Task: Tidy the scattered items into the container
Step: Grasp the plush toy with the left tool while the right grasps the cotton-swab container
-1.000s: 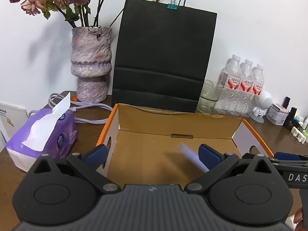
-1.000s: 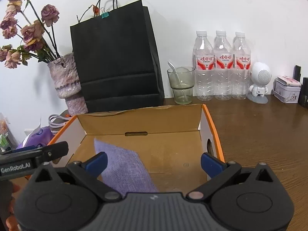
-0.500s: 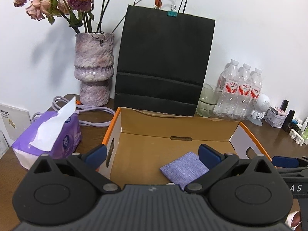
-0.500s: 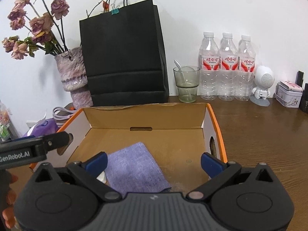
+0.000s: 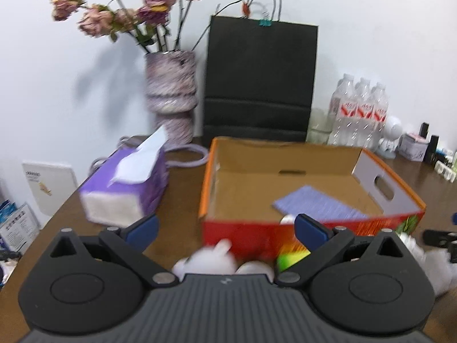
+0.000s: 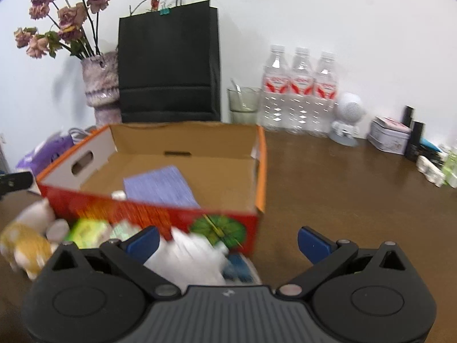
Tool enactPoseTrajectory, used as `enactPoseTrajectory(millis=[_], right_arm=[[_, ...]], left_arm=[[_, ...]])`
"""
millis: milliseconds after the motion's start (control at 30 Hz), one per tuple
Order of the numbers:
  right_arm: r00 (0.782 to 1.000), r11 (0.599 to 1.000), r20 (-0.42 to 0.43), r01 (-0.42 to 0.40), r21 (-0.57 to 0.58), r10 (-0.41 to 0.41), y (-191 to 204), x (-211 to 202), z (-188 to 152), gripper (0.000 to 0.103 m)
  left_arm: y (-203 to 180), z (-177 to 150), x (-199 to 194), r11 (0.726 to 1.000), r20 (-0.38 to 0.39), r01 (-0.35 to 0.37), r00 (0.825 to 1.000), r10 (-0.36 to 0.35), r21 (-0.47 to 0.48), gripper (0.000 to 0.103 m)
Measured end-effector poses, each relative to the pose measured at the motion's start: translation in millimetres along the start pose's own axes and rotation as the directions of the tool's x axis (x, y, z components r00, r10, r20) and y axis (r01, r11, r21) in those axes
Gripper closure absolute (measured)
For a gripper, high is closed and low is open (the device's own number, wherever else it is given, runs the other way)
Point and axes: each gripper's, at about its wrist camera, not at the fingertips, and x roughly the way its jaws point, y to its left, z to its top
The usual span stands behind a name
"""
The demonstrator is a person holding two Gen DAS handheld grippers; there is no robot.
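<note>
The cardboard box [image 5: 371,223] (orange rim, red printed front wall) stood on the brown table [image 6: 342,194], ahead of both grippers and beyond their fingertips. Inside it, a purple cloth [image 5: 317,205] lay flat on the floor of the box. In the right wrist view the cloth [image 6: 162,185] had its long axis running from the near wall toward the far wall, angled slightly leftward; a small white item [image 6: 118,194] sat just beside its near left corner.

Loose items lay on the table outside the front wall of the box. A white plush toy [image 5: 208,260] sat between the left gripper [image 5: 225,228] fingers, close to the gripper body, with a green packet [image 5: 291,258] just to its right (both blurred). A second white soft item [image 6: 188,254] lay against the box front, near the inner side of the left finger of the right gripper [image 6: 228,241]. A tan and white plush toy [image 6: 25,245] lay further left.

Left gripper: jaws spread wide, holding nothing. Right gripper: jaws spread wide, holding nothing; contact with the white soft item could not be determined.

A purple tissue pack [image 5: 125,185] stood left of the box, well apart from the vase [image 5: 171,97] and black paper bag [image 5: 260,83] at the wall.
</note>
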Motion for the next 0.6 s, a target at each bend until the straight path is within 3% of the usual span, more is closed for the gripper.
enactPoseTrajectory(millis=[333, 600], right_arm=[[1.0, 0.999, -0.026, 0.01, 0.049, -0.009, -23, -33, -65, 0.0], [0.999, 0.998, -0.048, 0.009, 0.065, -0.006, -18, -32, -82, 0.0]], left_arm=[[15, -46, -36, 0.999, -0.014, 0.05, 0.999, -0.05, -0.011, 0.0], [2, -60, -34, 0.997, -0.024, 0.072, 0.997, -0.072, -0.006, 0.0]])
